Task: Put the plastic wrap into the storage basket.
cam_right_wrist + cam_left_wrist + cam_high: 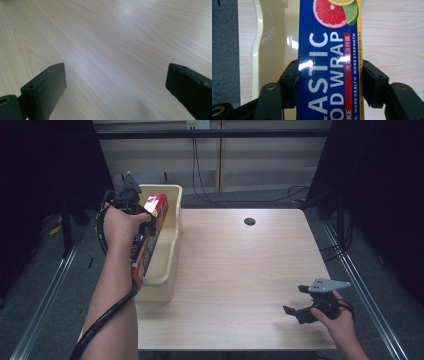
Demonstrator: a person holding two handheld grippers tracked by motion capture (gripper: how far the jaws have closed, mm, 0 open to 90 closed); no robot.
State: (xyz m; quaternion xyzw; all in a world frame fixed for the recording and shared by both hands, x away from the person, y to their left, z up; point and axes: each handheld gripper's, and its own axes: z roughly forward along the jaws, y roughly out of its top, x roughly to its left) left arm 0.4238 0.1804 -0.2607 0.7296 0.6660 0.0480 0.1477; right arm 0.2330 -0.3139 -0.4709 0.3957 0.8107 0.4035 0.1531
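A long blue and red plastic food wrap box (149, 234) hangs over the cream plastic bin (170, 251) at the table's left edge. My left gripper (134, 205) is shut on it, held by a hand above the bin. In the left gripper view both black pads press the sides of the box (329, 62), with the bin's wall (257, 50) below. My right gripper (296, 301) rests near the table's front right corner with its jaws wide apart. Between its fingers (45, 87) lies only bare wood.
The light wooden table (240, 270) has a dark round hole (249, 221) near its far edge. Cables trail on the grey floor behind the table. Metal rails run along both sides of it.
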